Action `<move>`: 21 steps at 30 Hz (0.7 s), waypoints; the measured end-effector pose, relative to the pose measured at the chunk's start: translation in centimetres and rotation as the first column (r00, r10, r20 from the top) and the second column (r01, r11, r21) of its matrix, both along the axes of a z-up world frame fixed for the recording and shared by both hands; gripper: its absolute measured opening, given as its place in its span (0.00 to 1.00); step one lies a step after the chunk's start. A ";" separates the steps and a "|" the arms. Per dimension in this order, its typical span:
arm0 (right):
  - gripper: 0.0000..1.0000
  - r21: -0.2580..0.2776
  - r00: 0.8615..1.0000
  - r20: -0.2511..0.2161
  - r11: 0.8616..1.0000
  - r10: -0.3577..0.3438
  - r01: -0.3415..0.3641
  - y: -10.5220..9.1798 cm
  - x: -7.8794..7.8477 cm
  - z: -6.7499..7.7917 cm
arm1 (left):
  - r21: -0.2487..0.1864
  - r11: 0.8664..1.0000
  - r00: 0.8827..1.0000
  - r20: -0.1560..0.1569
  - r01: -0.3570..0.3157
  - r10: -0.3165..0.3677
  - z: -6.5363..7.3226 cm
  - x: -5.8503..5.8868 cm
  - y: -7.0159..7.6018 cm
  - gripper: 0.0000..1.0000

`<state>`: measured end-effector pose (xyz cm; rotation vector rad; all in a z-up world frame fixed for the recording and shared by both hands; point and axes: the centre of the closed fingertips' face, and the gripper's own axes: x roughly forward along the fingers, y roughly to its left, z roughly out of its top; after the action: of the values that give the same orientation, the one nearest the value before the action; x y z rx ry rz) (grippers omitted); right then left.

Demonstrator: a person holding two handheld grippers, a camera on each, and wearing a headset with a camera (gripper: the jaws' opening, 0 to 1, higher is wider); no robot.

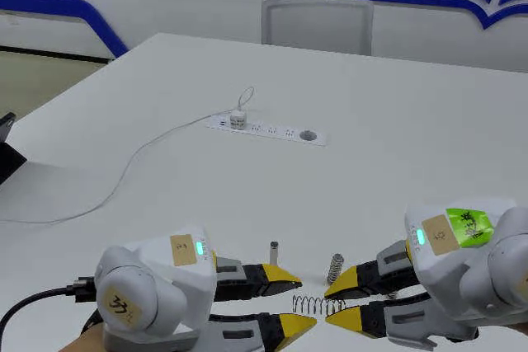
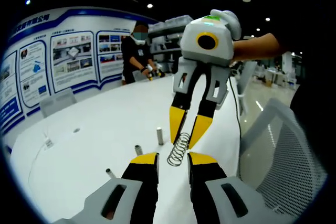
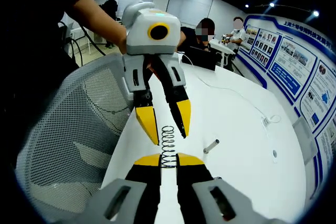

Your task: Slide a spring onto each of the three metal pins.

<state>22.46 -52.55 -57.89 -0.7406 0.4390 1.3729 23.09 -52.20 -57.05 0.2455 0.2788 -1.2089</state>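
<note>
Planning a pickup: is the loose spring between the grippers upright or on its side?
On its side: the spring runs horizontally between the left gripper and the right gripper.

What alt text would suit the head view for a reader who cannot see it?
Two handheld grippers, left gripper and right gripper, meet tip to tip low over a white table, a loose spring between their yellow jaws. Just behind stand a bare metal pin and a pin wearing a spring; farther back lies a power strip.

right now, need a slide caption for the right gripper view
Right gripper holds one end of a spring, left gripper open at the other, a bare metal pin nearby on the table.
</note>
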 end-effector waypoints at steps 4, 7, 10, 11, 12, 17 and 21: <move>0.11 0.008 1.000 -0.005 1.000 0.013 -0.013 0.2 -0.4 0.1 | 0.005 0.999 0.999 -0.013 0.034 -0.034 0.0 -0.6 -0.4 0.22; 0.11 0.007 1.000 -0.005 1.000 0.023 -0.023 0.3 -0.6 0.1 | 0.022 0.999 0.999 -0.009 0.046 -0.046 -0.2 -0.7 -0.6 0.14; 0.11 -0.001 1.000 -0.001 1.000 0.026 -0.026 0.1 -0.5 0.0 | 0.031 0.998 0.999 -0.004 0.049 -0.049 -0.3 -0.7 -0.8 0.14; 0.11 -0.001 1.000 -0.001 1.000 0.025 -0.025 0.0 -0.5 0.0 | 0.034 0.998 0.999 0.005 0.054 -0.054 -0.3 -0.8 -0.9 0.13; 0.11 -0.002 1.000 0.000 1.000 0.027 -0.027 0.0 -0.5 0.0 | 0.035 0.998 0.998 0.013 0.059 -0.059 -0.2 -0.8 -0.9 0.13; 0.11 -0.007 0.999 0.015 0.999 0.044 -0.044 -0.2 -0.7 0.1 | 0.063 0.994 0.993 0.066 0.094 -0.098 -0.2 -1.1 -1.1 0.11; 0.11 -0.016 0.999 0.023 0.999 0.045 -0.045 -0.3 -0.7 -0.1 | 0.083 0.991 0.991 0.077 0.106 -0.112 -0.4 -1.2 -1.3 0.10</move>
<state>21.76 -52.83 -57.98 -0.7831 0.4170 1.4028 21.89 -53.50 -57.40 0.3816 0.2440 -1.2940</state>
